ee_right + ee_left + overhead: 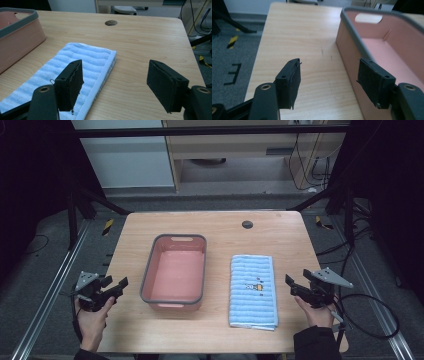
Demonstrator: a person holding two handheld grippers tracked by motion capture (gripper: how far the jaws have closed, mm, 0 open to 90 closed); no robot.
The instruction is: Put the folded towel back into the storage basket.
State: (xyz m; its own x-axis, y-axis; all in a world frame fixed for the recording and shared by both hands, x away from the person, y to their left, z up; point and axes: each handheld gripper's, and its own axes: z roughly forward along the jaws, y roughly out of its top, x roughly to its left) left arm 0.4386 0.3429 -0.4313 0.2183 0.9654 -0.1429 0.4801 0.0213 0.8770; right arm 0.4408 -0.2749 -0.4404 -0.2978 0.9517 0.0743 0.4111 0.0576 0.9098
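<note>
We hold the left gripper (116, 286) at the table's (210, 222) left edge, jaws wide and empty, bare wood ahead and the pink bin (148, 270) just to its right. Our right gripper (296, 286), equally wide and empty, hovers beside the folded blue towel (253, 290), open tabletop around.

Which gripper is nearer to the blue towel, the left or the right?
Right. The right gripper is open just beside the blue towel; the left gripper is open beyond the pink basin, farther away.
</note>
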